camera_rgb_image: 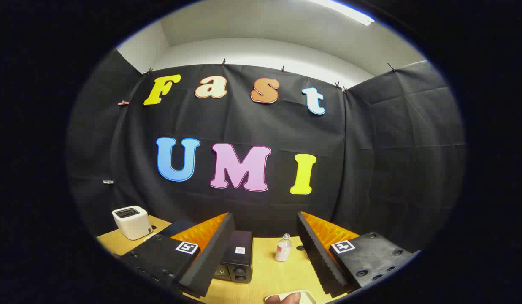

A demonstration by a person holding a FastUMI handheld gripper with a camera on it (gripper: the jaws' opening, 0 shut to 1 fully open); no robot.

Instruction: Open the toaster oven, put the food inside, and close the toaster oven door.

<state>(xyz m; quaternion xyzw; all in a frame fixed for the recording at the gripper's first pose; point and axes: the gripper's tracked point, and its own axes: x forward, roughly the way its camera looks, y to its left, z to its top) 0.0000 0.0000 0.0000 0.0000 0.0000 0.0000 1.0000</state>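
My gripper [265,236] is held high over a wooden table [269,274], its two fingers wide apart and nothing between them. Between the fingers, close to the left one, stands a small black toaster oven [237,261] seen from above and in front, with knobs on its front. Whether its door is open or closed is hard to tell. Just below the fingers, at the near table edge, lies a pale plate [305,297] with a brownish piece of food [286,299] on it, mostly cut off.
A small clear bottle [283,248] with a pale cap stands between the fingers, right of the oven. A white box-shaped appliance [132,222] sits on the table's far left. Black cloth walls close the booth behind and at both sides.
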